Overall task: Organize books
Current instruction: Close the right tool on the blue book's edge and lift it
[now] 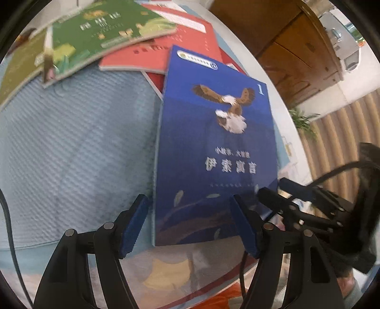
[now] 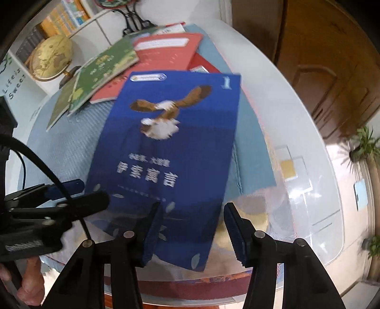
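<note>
My right claw [image 2: 192, 228] and left claw [image 1: 188, 223] stood apart over the glossy blue book [image 1: 213, 147], which lay on the ribbed cloth [image 1: 71, 154].

Globe [image 2: 51, 58] beside white shelf [image 2: 95, 21]; wooden door [image 2: 320, 71]; potted plant [image 2: 363, 145]; blue textured mat [image 1: 71, 147].

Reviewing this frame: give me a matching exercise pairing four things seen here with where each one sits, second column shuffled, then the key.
Things:
1. blue book
2. green book
3. globe
4. potted plant

Places:
A. on the floor at the far right of the right wrist view
B. far side of the table, overlapping the red books
C. nearest the grippers, its near edge between the fingers
D. off the table, beside the bookshelf

Pairs: 1-C, 2-B, 3-D, 4-A
</note>
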Demonstrator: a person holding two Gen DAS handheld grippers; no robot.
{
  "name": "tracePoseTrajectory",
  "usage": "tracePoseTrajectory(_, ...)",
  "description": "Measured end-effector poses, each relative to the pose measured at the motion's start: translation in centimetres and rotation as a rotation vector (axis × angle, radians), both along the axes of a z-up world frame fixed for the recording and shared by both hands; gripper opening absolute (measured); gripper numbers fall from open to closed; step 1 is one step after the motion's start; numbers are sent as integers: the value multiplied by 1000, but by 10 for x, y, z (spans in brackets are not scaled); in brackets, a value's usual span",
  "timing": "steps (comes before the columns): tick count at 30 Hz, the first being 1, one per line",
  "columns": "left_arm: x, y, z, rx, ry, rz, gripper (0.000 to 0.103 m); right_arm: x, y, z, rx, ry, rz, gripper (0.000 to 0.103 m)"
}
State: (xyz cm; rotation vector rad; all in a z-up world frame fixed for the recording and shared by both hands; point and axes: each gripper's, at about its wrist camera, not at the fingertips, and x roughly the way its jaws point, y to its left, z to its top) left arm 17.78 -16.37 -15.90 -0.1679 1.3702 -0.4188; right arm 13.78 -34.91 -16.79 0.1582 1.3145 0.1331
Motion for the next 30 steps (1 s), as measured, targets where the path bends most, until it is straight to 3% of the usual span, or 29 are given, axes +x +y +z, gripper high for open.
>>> tracePoseTrajectory(7, 0, 1, -7, -3, -3, 9, 68, -5, 1, -2, 31, -9, 4, 47)
tracePoseTrajectory(10, 0, 2, -1, -15, -13, 34, 58, -8, 0, -2, 32, -14, 6, 48)
tracePoseTrajectory(14, -6, 22, 23, -176, -38, 49, 45, -7, -14, -3, 79, -11, -29, 48)
tracePoseTrajectory(16, -7, 30, 40, -298, -45, 54, 43, -7, -20, -3, 121, -8, -41, 48)
tracePoseTrajectory(18, -6, 30, 46, -349, -44, 51, 43, -8, -22, -3, 140, -9, -48, 50)
tracePoseTrajectory(22, 5, 22, 25, -297, -26, 55, 41, -7, -18, -3, 129, -15, -30, 52)
tracePoseTrajectory(23, 8, 22, 19, -307, -2, 60, 30, -7, -16, -3, 124, -17, -26, 52)
tracePoseTrajectory(25, 11, 12, 3, -315, 42, 66, 22, -7, -13, -3, 113, -20, -13, 54)
tracePoseTrajectory(28, 13, 3, -4, -293, 44, 74, 14, -6, -13, -3, 114, -19, -1, 55)
tracePoseTrajectory(30, 9, 8, -2, -332, 64, 95, 12, -4, -18, -3, 145, -1, -7, 54)
